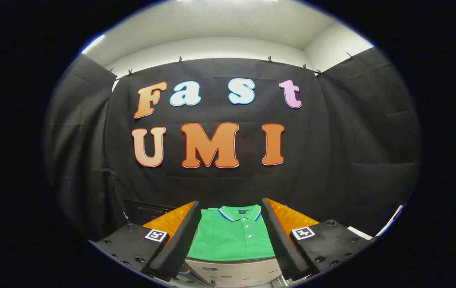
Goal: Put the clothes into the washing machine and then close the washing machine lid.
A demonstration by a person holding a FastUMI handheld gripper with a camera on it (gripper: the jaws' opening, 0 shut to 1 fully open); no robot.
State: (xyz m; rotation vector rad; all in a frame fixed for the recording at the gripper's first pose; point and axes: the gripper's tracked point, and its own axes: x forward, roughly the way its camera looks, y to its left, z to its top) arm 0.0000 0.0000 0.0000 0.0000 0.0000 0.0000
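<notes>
Gripper (pixel 231 224) fingers stand wide apart and hold nothing. Between them, at 12 o'clock just ahead, lies the green polo shirt (pixel 232 236), folded flat on an orange surface (pixel 292 218), collar away from the fingers. A pale machine top (pixel 232 272) shows below the shirt. I think the risk is a shallow pinch: the fingers may catch only the top layer, so the shirt unfolds, drags and hangs over the machine's edge.
</notes>
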